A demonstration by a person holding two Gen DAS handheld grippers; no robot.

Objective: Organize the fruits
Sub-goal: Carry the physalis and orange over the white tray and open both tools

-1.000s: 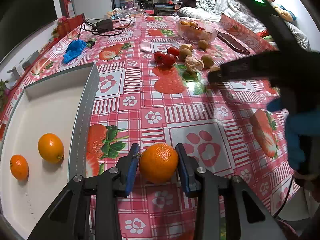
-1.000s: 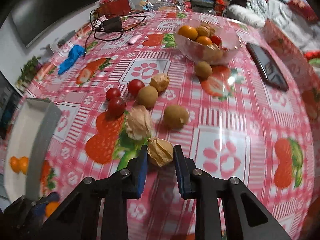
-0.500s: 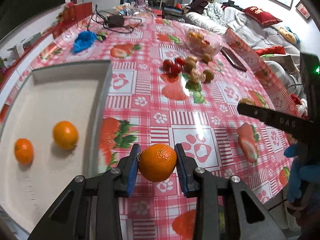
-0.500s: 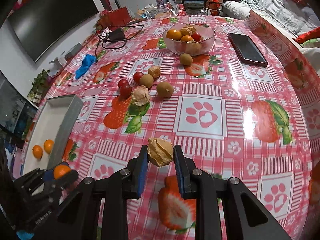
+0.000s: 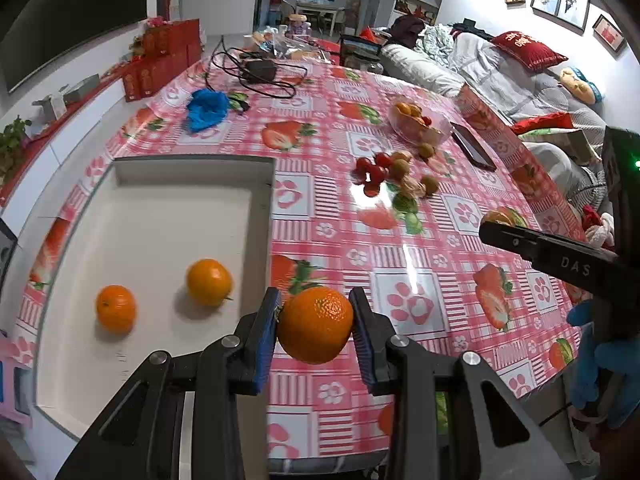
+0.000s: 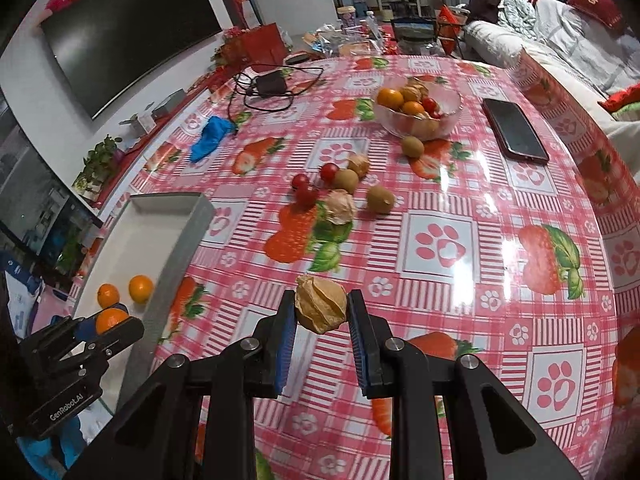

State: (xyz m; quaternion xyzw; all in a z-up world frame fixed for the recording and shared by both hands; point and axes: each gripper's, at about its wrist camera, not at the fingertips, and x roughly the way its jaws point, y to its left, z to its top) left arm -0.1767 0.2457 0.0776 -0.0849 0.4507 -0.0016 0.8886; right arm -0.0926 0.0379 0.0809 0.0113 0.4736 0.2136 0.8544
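Two oranges [image 5: 116,308] lie in the tray [image 5: 262,216]; left tongs [image 5: 314,330] pinch a third orange [image 5: 316,330], right tongs [image 6: 321,314] a husked fruit [image 6: 321,309], while many fruits [image 6: 340,192] remain on the bench [image 6: 440,248].

Three oranges out: two in the tray [image 5: 160,184] at 9 o'clock, one held. Three cherry tomatoes [image 6: 306,194], three kiwis [image 6: 380,199], three husked physalis [image 6: 339,207], one bowl [image 6: 416,114], one phone [image 6: 514,130].

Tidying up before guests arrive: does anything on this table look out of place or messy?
Yes. Loose cherry tomatoes, kiwis and a husked fruit lie scattered on the tablecloth outside the glass bowl. A crumpled blue glove, a tangled charger cable and a phone also sit among the fruit.
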